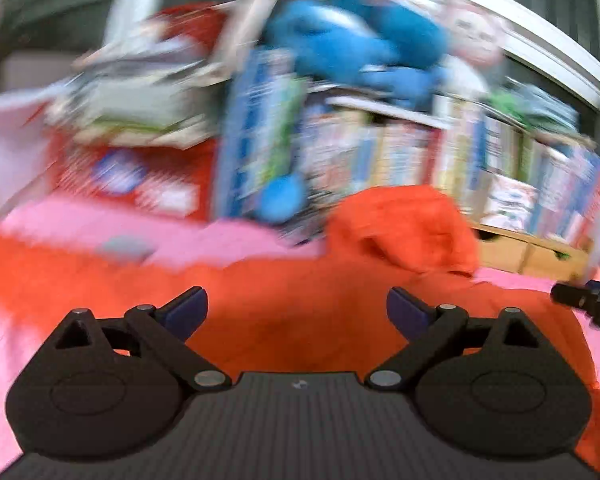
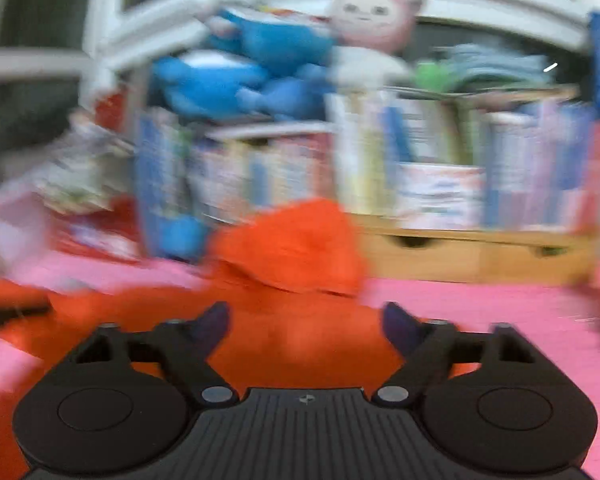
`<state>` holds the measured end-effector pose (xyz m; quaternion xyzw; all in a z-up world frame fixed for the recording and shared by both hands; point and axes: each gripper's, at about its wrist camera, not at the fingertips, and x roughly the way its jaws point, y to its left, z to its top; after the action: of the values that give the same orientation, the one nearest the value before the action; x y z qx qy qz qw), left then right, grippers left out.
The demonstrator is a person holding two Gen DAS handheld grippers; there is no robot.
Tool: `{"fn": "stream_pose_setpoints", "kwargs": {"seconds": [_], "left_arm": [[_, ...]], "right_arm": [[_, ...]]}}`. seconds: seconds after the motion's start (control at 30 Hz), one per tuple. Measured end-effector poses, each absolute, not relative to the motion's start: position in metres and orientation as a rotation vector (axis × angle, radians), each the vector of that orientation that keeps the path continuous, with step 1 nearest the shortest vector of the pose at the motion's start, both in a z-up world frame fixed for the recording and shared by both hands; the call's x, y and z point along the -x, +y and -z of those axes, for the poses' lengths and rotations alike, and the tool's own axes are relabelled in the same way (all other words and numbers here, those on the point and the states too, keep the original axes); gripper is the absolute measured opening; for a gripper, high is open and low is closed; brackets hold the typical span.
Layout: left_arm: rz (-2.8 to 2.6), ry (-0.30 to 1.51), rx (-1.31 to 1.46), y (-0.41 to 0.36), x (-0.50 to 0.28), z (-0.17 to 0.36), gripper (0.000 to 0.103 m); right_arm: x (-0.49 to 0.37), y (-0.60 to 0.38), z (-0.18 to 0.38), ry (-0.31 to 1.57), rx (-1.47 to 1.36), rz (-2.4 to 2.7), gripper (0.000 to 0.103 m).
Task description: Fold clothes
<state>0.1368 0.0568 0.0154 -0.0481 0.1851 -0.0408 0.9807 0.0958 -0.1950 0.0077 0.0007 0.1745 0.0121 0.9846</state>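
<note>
Above the orange garment (image 1: 284,320) on the pink table (image 2: 480,308), both tools, left (image 1: 297,312) and right (image 2: 306,330), gape wide, holding nothing; its hood (image 2: 296,244) lies toward the bookshelf (image 2: 460,168).

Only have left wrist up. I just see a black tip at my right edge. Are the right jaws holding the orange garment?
Observer: No. On the right gripper the jaws stand apart with nothing pinched. The orange garment lies under them.
Operator: What's ahead of it?
Observer: A raised hump of that cloth, straight ahead of the right jaws.
Operator: And to its right?
Observer: Bare pink surface, running back to the wooden drawers.
</note>
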Motion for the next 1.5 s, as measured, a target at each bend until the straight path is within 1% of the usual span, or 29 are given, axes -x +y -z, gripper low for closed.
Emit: {"fn": "stream_pose_setpoints", "kwargs": {"seconds": [0.07, 0.13, 0.17, 0.2, 0.23, 0.27, 0.33, 0.4, 0.53, 0.6, 0.67, 0.7, 0.83, 0.9, 1.03, 1.1, 1.13, 1.2, 1.3, 1.37, 1.43, 1.5], "left_arm": [[0.082, 0.37, 0.003, 0.03, -0.161, -0.011, 0.097], [0.044, 0.405, -0.089, 0.015, -0.184, 0.0, 0.097], [0.018, 0.427, -0.127, 0.012, -0.195, 0.007, 0.097], [-0.015, 0.449, -0.154, 0.014, -0.204, 0.016, 0.097], [-0.041, 0.469, -0.167, 0.017, -0.208, 0.023, 0.098], [-0.063, 0.496, -0.162, 0.023, -0.213, 0.029, 0.099], [-0.071, 0.566, -0.079, 0.039, -0.223, 0.028, 0.103], [-0.069, 0.612, -0.026, 0.048, -0.228, 0.029, 0.103], [-0.089, 0.668, -0.021, 0.05, -0.236, 0.033, 0.103], [-0.089, 0.68, -0.031, 0.048, -0.235, 0.035, 0.103], [-0.083, 0.684, -0.025, 0.048, -0.235, 0.035, 0.103], [-0.08, 0.687, -0.021, 0.049, -0.235, 0.035, 0.103], [-0.069, 0.689, -0.015, 0.05, -0.235, 0.034, 0.103], [-0.059, 0.692, -0.011, 0.051, -0.236, 0.034, 0.103], [-0.037, 0.695, -0.006, 0.052, -0.238, 0.034, 0.103], [-0.035, 0.698, -0.003, 0.052, -0.237, 0.034, 0.103], [-0.037, 0.699, -0.001, 0.051, -0.238, 0.034, 0.103], [-0.043, 0.7, -0.002, 0.05, -0.238, 0.034, 0.103], [-0.046, 0.7, -0.001, 0.05, -0.238, 0.034, 0.103], [-0.046, 0.7, 0.002, 0.05, -0.238, 0.034, 0.103], [-0.045, 0.701, 0.006, 0.051, -0.237, 0.034, 0.103], [-0.044, 0.702, 0.011, 0.052, -0.237, 0.034, 0.103]], "right_arm": [[-0.092, -0.198, 0.0, 0.351, 0.045, 0.011, 0.074], [-0.089, -0.193, 0.007, 0.329, 0.169, 0.05, 0.075], [-0.089, -0.188, 0.012, 0.314, 0.24, 0.073, 0.077], [-0.089, -0.183, 0.016, 0.299, 0.309, 0.094, 0.083], [-0.092, -0.176, 0.02, 0.286, 0.361, 0.09, 0.086], [-0.1, -0.167, 0.024, 0.274, 0.395, 0.066, 0.087], [-0.112, -0.152, 0.026, 0.257, 0.428, 0.005, 0.092], [-0.128, -0.128, 0.028, 0.255, 0.463, -0.063, 0.093], [-0.164, -0.09, 0.05, 0.352, 0.516, -0.148, 0.093], [-0.174, -0.093, 0.066, 0.41, 0.548, -0.123, 0.093], [-0.171, -0.115, 0.065, 0.415, 0.549, -0.084, 0.095], [-0.17, -0.127, 0.065, 0.418, 0.549, -0.065, 0.099], [-0.16, -0.182, 0.068, 0.434, 0.557, 0.046, 0.102], [-0.154, -0.215, 0.071, 0.445, 0.561, 0.116, 0.102], [-0.141, -0.272, 0.077, 0.523, 0.463, 0.22, 0.102], [-0.137, -0.277, 0.072, 0.543, 0.492, 0.255, 0.102], [-0.134, -0.273, 0.067, 0.543, 0.512, 0.271, 0.096], [-0.128, -0.255, 0.05, 0.487, 0.532, 0.29, 0.091], [-0.128, -0.219, 0.018, 0.377, 0.393, 0.149, 0.091], [-0.145, -0.191, 0.009, 0.374, 0.275, 0.025, 0.091], [-0.169, -0.163, 0.014, 0.407, 0.147, -0.098, 0.091], [-0.195, -0.145, 0.028, 0.48, 0.029, -0.177, 0.091]]}}
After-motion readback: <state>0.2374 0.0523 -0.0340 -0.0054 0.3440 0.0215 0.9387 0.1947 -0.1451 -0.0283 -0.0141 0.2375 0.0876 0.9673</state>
